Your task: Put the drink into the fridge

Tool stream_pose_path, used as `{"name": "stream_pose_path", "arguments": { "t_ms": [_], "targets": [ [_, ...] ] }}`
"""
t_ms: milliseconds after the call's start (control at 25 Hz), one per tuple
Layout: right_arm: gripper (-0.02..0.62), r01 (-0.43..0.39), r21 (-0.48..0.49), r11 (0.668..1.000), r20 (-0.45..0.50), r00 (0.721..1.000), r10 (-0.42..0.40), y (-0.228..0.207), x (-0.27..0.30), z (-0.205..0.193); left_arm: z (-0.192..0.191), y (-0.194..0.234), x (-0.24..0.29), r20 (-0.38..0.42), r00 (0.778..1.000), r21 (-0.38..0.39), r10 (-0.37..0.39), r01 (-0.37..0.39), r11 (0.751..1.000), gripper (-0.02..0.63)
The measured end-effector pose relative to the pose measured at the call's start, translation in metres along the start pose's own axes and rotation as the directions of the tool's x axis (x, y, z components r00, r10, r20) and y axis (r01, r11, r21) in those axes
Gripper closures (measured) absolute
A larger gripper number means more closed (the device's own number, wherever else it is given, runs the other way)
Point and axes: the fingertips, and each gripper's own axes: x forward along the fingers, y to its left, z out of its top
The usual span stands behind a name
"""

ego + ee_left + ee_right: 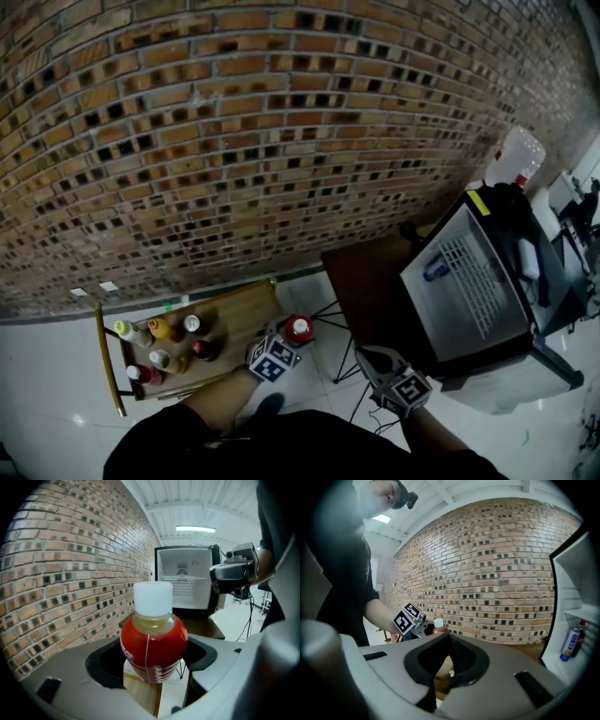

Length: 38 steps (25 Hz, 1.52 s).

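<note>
A red drink bottle (153, 641) with a white cap stands upright between the jaws of my left gripper (154, 660), which is shut on its body. In the head view this gripper (289, 341) holds the bottle (299, 329) above the floor, just right of a wooden tray. The small fridge (466, 281) stands open on a dark table (367, 281) to the right; it also shows ahead as the fridge (185, 584) in the left gripper view. My right gripper (373, 362) hangs near the table's front, shut with nothing in it (447, 654).
The wooden tray (246, 305) with a brass handle carries several other bottles (161, 330). A blue can (436, 271) sits inside the fridge. A brick wall (234, 141) runs behind. A water jug (516, 156) and a tripod leg (345, 352) lie near the table.
</note>
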Motion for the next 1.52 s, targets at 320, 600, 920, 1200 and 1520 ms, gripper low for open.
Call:
{"name": "stream_pose_path", "arguments": {
  "t_ms": [320, 600, 920, 1200, 1520],
  "targets": [
    [0.607, 0.126, 0.006, 0.992, 0.055, 0.991, -0.126, -0.013, -0.097, 0.007, 0.094, -0.050, 0.005, 0.065, 0.996, 0.169, -0.059, 0.048, 0.984, 0.253],
    [0.607, 0.274, -0.016, 0.962, 0.090, 0.958, -0.272, -0.023, -0.182, 0.002, 0.169, -0.099, 0.033, 0.109, 0.985, 0.291, -0.133, 0.096, 0.952, 0.253],
    [0.607, 0.385, 0.042, 0.922, 0.112, 0.915, -0.387, -0.031, -0.252, -0.008, 0.241, -0.146, 0.076, 0.109, 0.976, 0.421, -0.190, 0.128, 0.898, 0.253],
    [0.607, 0.432, 0.058, 0.900, 0.119, 0.892, -0.436, -0.036, -0.285, -0.013, 0.284, -0.167, 0.118, 0.081, 0.979, 0.536, -0.186, 0.114, 0.836, 0.253],
    [0.607, 0.459, 0.069, 0.886, 0.105, 0.879, -0.464, -0.040, -0.305, -0.022, 0.318, -0.183, 0.176, 0.042, 0.988, 0.681, -0.147, 0.079, 0.728, 0.253]
  ]
}}
